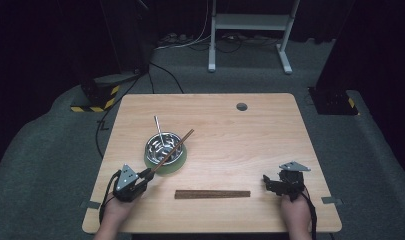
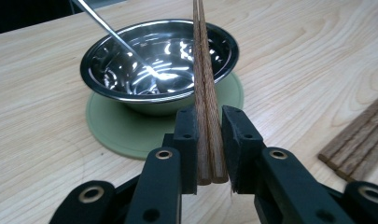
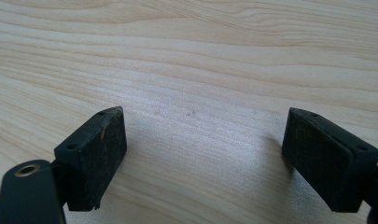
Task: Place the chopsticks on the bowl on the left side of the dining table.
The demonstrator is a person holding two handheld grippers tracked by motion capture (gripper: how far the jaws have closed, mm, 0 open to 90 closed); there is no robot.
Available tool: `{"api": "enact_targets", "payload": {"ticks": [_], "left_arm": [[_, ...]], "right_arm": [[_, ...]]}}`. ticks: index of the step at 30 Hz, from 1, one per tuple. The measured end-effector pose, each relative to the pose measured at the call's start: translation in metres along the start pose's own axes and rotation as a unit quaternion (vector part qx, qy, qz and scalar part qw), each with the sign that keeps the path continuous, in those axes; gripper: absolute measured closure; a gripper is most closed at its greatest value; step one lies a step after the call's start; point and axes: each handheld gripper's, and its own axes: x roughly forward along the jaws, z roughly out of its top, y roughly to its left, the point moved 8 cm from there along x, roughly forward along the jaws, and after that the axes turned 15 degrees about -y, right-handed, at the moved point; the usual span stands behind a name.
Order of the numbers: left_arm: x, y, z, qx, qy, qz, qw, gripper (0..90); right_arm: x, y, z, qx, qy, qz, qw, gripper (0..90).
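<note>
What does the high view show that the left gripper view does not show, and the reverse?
The high view alone shows the whole light wooden table, the right hand-held gripper with open jaws over bare wood, both hands and the grey floor. The left gripper view alone shows the left hand-held gripper clamping two brown wooden chopsticks side by side. Both show the shiny steel bowl on the round green mat, the thin metal utensil in the bowl, and the flat bundle of brown wooden sticks.
</note>
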Motion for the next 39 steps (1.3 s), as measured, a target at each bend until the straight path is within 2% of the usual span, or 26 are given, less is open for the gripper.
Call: {"api": "enact_targets", "payload": {"ticks": [3,6,14,21,23,24,30,32,33,35,39], "left_arm": [[0.0,-0.003,0.001,-0.004,-0.004,-0.007,1.0,75.8],[0.0,-0.002,0.0,0.004,-0.002,-0.01,0.9999,75.8],[0.0,-0.004,-0.001,-0.003,0.001,-0.014,0.9999,75.8],[0.0,0.0,-0.001,0.003,0.002,-0.009,1.0,75.1],[0.0,0.0,-0.001,-0.003,0.0,-0.006,1.0,73.1],[-0.001,0.001,-0.001,0.002,0.001,-0.005,1.0,72.1],[-0.002,0.009,-0.001,0.0,0.001,0.018,0.9998,63.1],[-0.003,0.015,-0.001,0.001,0.0,0.034,0.9994,60.6],[-0.003,0.015,-0.001,0.001,0.0,0.034,0.9994,59.5],[-0.004,0.021,-0.002,0.004,0.003,0.051,0.9987,58.4],[-0.005,0.029,-0.002,-0.005,0.002,0.075,0.9972,57.2]], "right_arm": [[0.0,0.0,0.0,0.0,0.0,0.0,1.0,13.8],[0.0,0.0,0.0,0.0,0.0,0.0,1.0,13.8],[0.0,0.0,0.0,0.0,0.0,0.0,1.0,13.8],[0.0,0.0,0.0,0.0,0.0,0.0,1.0,13.8],[0.0,0.0,0.0,0.0,0.0,0.0,1.0,13.8],[0.0,0.0,0.0,0.0,0.0,0.0,1.0,13.8],[0.0,0.0,0.0,-0.001,0.0,0.0,1.0,13.7],[0.0,0.0,0.0,0.0,0.0,0.0,1.0,13.7],[0.0,0.0,0.0,0.0,0.0,0.0,1.0,13.7],[0.0,0.0,0.0,0.0,0.0,0.0,1.0,13.8],[0.0,0.0,0.0,0.0,0.0,0.0,1.0,13.8]]}}
